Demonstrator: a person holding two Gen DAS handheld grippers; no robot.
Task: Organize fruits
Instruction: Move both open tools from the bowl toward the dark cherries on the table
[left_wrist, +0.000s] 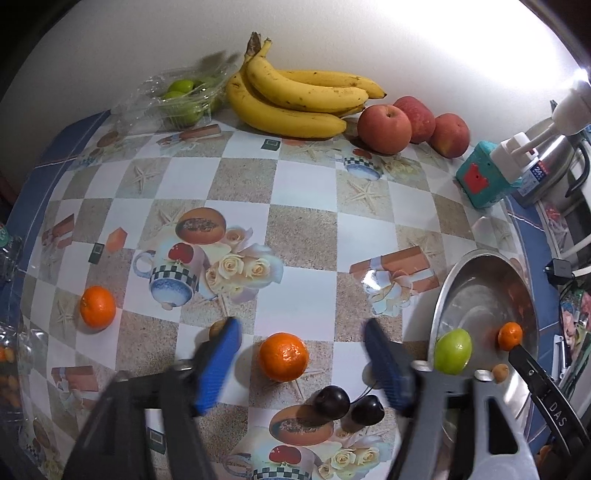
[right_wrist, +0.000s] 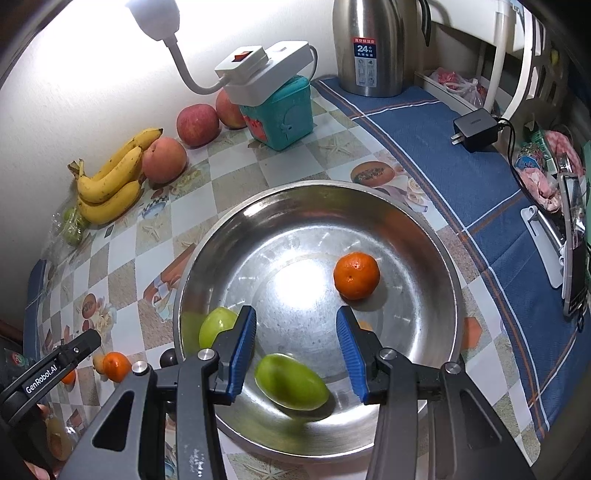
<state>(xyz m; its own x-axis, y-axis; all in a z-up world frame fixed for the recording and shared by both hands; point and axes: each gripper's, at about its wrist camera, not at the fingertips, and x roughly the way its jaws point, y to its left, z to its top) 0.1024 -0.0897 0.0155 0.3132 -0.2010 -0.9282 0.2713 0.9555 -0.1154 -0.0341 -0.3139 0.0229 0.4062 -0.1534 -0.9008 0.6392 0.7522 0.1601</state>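
My left gripper (left_wrist: 300, 323) stands open over the patterned table, and a mandarin (left_wrist: 283, 356) lies between its blue pads without touching either one. Close behind it sit two dark cherries (left_wrist: 331, 402), and a second mandarin (left_wrist: 98, 307) lies to the left. My right gripper (right_wrist: 295, 310) hangs open over the steel bowl (right_wrist: 317, 186). A blurred green fruit (right_wrist: 291, 382) lies on the bowl's floor below the pads, apart from both. Another green fruit (right_wrist: 216, 326) rests by the left pad, and a mandarin (right_wrist: 356, 275) sits further in.
Along the back wall lie bananas (left_wrist: 295, 99), three apples (left_wrist: 384, 129) and green fruits in a clear plastic bag (left_wrist: 181, 96). A teal box (right_wrist: 284, 118) carries a power strip with a lamp. A steel flask (right_wrist: 369, 44) and a charger (right_wrist: 476, 129) stand on the blue cloth.
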